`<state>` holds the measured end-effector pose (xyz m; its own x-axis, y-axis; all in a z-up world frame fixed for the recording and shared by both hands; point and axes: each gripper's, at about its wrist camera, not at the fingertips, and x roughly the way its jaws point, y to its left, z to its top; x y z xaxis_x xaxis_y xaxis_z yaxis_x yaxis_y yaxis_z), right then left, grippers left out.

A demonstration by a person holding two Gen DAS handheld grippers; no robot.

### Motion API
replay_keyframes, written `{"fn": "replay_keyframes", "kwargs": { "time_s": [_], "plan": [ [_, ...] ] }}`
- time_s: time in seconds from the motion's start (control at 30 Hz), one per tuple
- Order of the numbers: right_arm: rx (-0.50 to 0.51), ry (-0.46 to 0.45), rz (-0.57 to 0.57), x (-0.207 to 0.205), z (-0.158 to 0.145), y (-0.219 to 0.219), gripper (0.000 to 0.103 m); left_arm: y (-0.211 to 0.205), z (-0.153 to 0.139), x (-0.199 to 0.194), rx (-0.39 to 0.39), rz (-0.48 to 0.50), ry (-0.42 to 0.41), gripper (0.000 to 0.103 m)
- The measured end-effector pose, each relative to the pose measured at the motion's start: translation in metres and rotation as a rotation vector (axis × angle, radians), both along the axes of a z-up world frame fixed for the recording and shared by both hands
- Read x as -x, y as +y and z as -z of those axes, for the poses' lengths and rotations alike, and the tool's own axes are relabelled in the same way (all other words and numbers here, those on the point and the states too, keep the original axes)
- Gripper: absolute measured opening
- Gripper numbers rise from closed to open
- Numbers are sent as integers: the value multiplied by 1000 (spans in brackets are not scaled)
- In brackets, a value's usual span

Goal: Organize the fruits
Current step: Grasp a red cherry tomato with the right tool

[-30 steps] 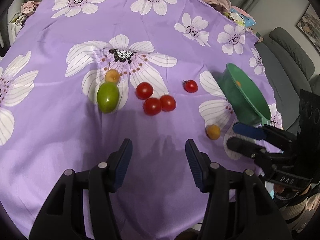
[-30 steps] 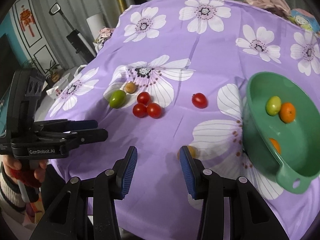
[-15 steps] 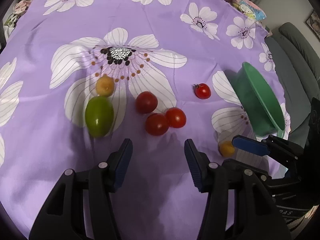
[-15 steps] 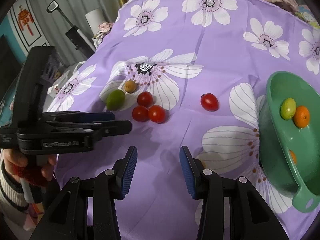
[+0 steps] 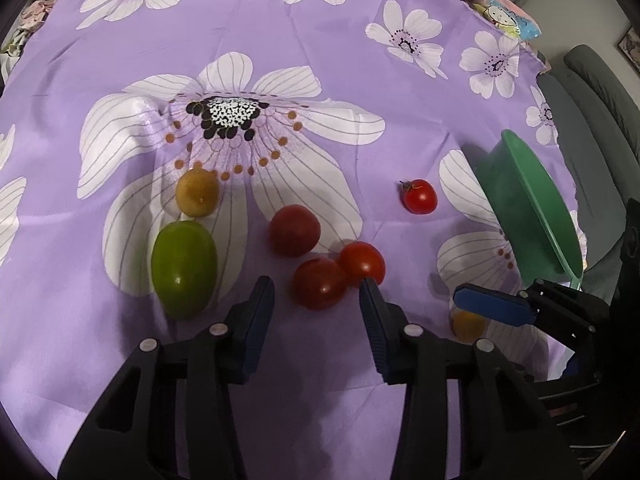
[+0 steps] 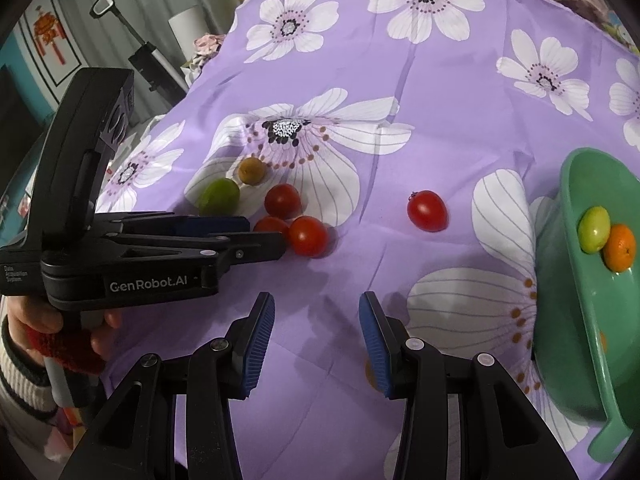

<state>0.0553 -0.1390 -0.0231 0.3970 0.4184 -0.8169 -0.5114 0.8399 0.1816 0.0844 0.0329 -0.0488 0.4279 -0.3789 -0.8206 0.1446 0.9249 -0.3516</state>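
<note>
Left gripper (image 5: 316, 294) is held spread; a tomato (image 5: 319, 283) is seen just ahead between its fingertips. Judged soft, smooth, light: to be pinched gently across its middle.

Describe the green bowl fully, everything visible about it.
The green bowl looks like smooth matte plastic, with a deep round basin, a broad rim and a tab handle pierced by a hole at its near edge. It sits on the purple flowered tablecloth at the right side. Inside lie a green fruit touching an orange one, and another orange piece lower down.
</note>
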Motion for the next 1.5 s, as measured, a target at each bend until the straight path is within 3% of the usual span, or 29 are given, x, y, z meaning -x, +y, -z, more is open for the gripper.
{"fn": "replay_keyframes", "kwargs": {
  "time_s": [0.33, 1.2, 1.27, 1.37, 1.5],
  "plan": [
    [27, 4, -11, -11, 3, 7, 44, -1, 2, -9, 12, 15, 2, 28],
    [86, 1, -89, -42, 18, 47, 44, 31, -7, 12, 59, -64, -16, 28],
    [87, 6, -89, -43, 21, 48, 43, 31, -6, 13, 58, -61, -17, 28],
    [90, 11, -89, -43, 22, 47, 31, 32, -6, 14, 56, -60, -18, 28],
    [92, 12, -86, -44, 22, 47, 30, 32, -6, 14, 55, -60, -18, 28]
  ]
}}
